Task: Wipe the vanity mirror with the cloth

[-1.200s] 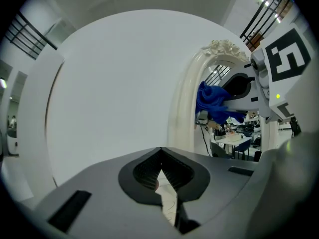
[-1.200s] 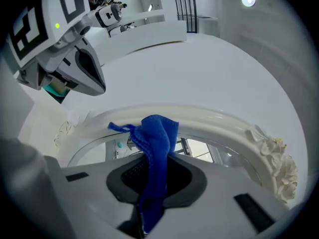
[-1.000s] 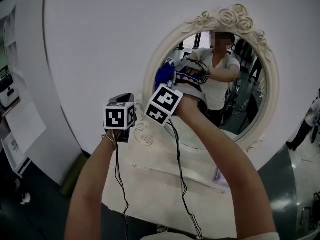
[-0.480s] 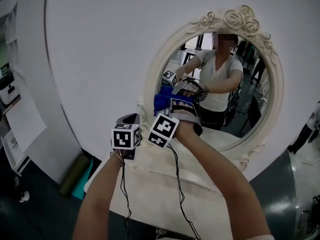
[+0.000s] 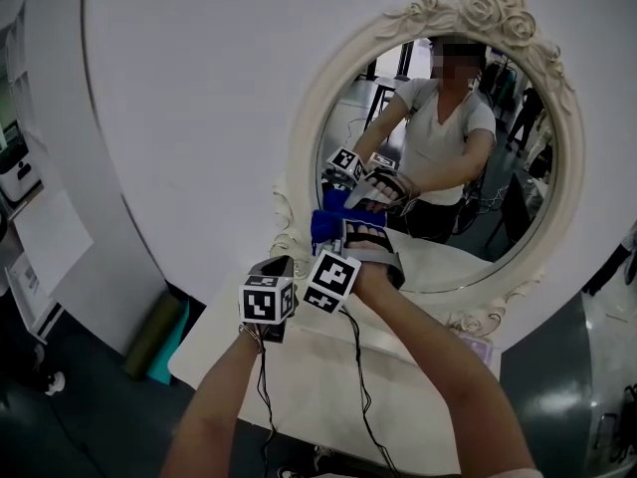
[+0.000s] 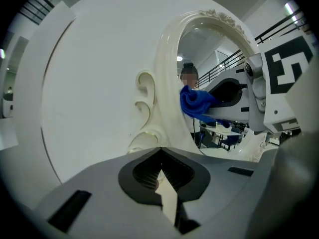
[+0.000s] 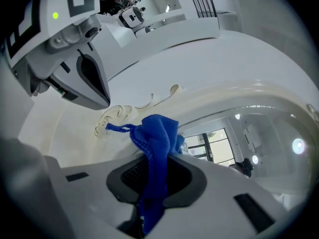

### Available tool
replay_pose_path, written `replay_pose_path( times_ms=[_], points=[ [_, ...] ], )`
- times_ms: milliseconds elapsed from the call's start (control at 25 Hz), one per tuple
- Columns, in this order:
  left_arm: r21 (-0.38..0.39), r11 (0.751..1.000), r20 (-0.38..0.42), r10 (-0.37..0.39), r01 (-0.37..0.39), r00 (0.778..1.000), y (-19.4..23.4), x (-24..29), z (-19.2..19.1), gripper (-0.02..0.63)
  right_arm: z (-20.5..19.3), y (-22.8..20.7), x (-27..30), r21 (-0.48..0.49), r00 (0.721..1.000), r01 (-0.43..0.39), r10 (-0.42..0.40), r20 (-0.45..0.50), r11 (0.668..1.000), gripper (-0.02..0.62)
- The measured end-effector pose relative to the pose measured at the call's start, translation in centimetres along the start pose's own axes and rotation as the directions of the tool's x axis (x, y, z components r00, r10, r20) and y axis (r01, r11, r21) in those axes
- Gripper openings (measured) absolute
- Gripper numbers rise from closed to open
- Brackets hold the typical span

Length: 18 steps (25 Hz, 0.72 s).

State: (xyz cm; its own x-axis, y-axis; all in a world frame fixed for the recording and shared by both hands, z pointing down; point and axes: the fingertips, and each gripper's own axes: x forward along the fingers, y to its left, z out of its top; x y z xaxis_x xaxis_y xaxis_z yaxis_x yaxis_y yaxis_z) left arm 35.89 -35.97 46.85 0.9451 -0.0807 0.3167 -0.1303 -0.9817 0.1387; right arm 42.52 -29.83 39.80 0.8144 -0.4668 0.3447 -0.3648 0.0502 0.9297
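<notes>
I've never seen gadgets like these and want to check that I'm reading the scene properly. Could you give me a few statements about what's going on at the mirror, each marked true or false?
1. The right claw is clamped on a blue cloth. True.
2. The left claw grips a second cloth. False: it is shut with nothing in it.
3. The cloth is up by the carved roses. False: it is at the mirror's lower left edge, next to the frame.
4. The mirror is oval with a pale ornate frame. True.
5. The mirror lies flat on the table. False: it stands upright.
</notes>
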Motion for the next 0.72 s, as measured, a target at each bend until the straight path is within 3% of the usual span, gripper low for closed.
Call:
replay_pose_path(
  times_ms=[400, 560, 720],
  points=[
    [-0.044, 0.999, -0.117, -0.032, 0.027, 0.993, -2.1, 0.6, -8.0, 0.005, -4.0, 7.1, 1.5, 0.044, 0.991, -0.119, 0.121, -0.052, 0.992, 0.066],
    [-0.035, 0.998, -0.125, -0.054, 0.05, 0.991, -3.3, 0.6, -8.6, 0.005, -5.2, 8.8, 1.8, 0.049, 0.986, -0.158, 0.16, -0.053, 0.986, 0.066],
    [-0.026, 0.997, -0.095, -0.07, 0.068, 0.993, -4.3, 0.4, -6.8, 0.005, -5.7, 8.6, 1.2, 0.11, 0.981, -0.184, 0.189, -0.032, 0.977, 0.066]
  ],
)
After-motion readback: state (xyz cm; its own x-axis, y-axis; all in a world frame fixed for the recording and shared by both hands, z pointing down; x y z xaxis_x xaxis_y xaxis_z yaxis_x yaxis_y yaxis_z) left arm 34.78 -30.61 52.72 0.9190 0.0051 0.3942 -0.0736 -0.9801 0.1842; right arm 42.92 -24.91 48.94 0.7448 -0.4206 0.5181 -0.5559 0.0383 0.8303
